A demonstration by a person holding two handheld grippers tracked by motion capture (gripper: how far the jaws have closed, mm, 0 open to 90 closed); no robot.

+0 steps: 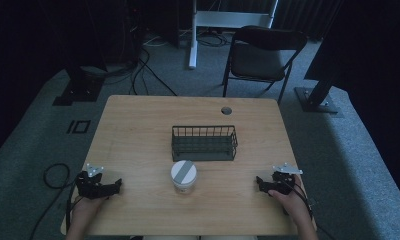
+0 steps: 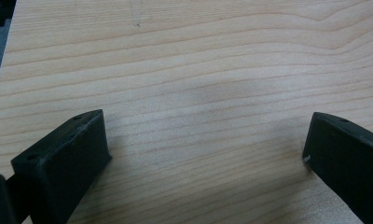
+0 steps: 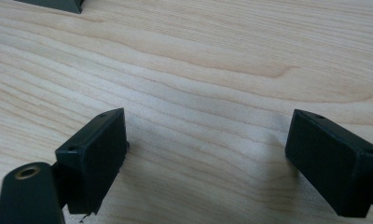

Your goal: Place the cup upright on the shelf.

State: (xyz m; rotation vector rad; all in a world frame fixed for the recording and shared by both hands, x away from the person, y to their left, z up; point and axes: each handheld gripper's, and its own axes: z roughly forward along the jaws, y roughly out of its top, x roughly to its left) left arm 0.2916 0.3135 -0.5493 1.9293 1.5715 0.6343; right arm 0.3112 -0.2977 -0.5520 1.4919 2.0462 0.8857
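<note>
A white tub with a grey lid (image 1: 184,176) stands near the front middle of the wooden table (image 1: 138,125). Just behind it sits a dark wire basket (image 1: 204,143), apparently with nothing in it. My left gripper (image 1: 119,186) rests at the front left of the table, held by a hand, pointing right toward the tub. My right gripper (image 1: 258,183) rests at the front right, pointing left. In the left gripper view the gripper (image 2: 205,140) stands open over bare wood. In the right gripper view the gripper (image 3: 208,140) is likewise open with only wood between its fingers.
A round cable hole (image 1: 226,110) lies near the table's far edge. A folding chair (image 1: 260,55) stands beyond the table on grey carpet. Cables (image 1: 55,175) trail on the floor at the left. A dark basket corner (image 3: 51,4) shows at the top left of the right gripper view.
</note>
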